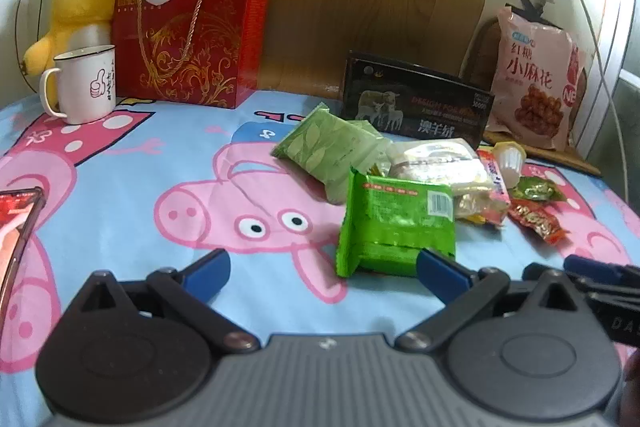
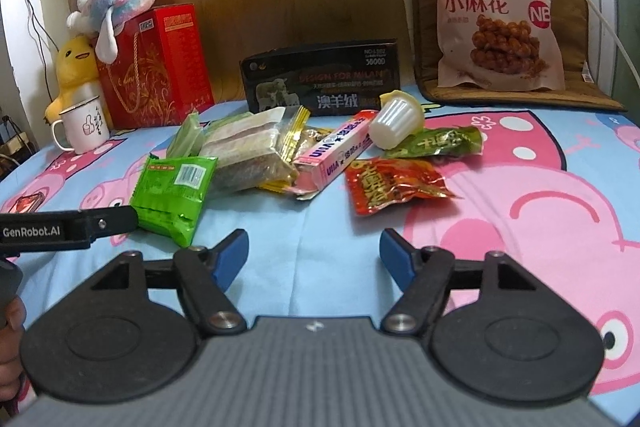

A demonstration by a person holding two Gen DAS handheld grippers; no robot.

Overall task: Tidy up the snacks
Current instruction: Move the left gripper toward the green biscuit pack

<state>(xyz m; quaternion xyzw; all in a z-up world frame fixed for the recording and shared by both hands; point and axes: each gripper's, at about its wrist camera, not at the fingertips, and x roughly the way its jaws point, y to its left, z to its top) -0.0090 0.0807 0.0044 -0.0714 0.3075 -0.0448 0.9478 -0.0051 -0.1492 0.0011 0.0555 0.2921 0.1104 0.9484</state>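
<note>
A pile of snacks lies on the pig-print sheet [image 1: 120, 187]. A bright green packet [image 1: 396, 227] [image 2: 176, 187] is nearest my left gripper [image 1: 324, 267], which is open with its right fingertip [image 1: 436, 263] at the packet's lower edge. Behind it lie a pale green leaf packet [image 1: 332, 147], a clear-wrapped cake [image 2: 248, 151], a pink box [image 2: 340, 151], a jelly cup [image 2: 396, 123], a dark green sachet [image 2: 440, 141] and a red sachet [image 2: 392, 187]. My right gripper [image 2: 314, 255] is open and empty, in front of the pile.
A black box [image 2: 324, 83] stands behind the pile. A big pink snack bag [image 2: 496, 15] leans at the back right. A red gift box [image 1: 192, 31], plush toys [image 1: 80, 7] and a white mug [image 1: 84, 83] stand at the back left. A phone [image 1: 18, 227] lies at far left.
</note>
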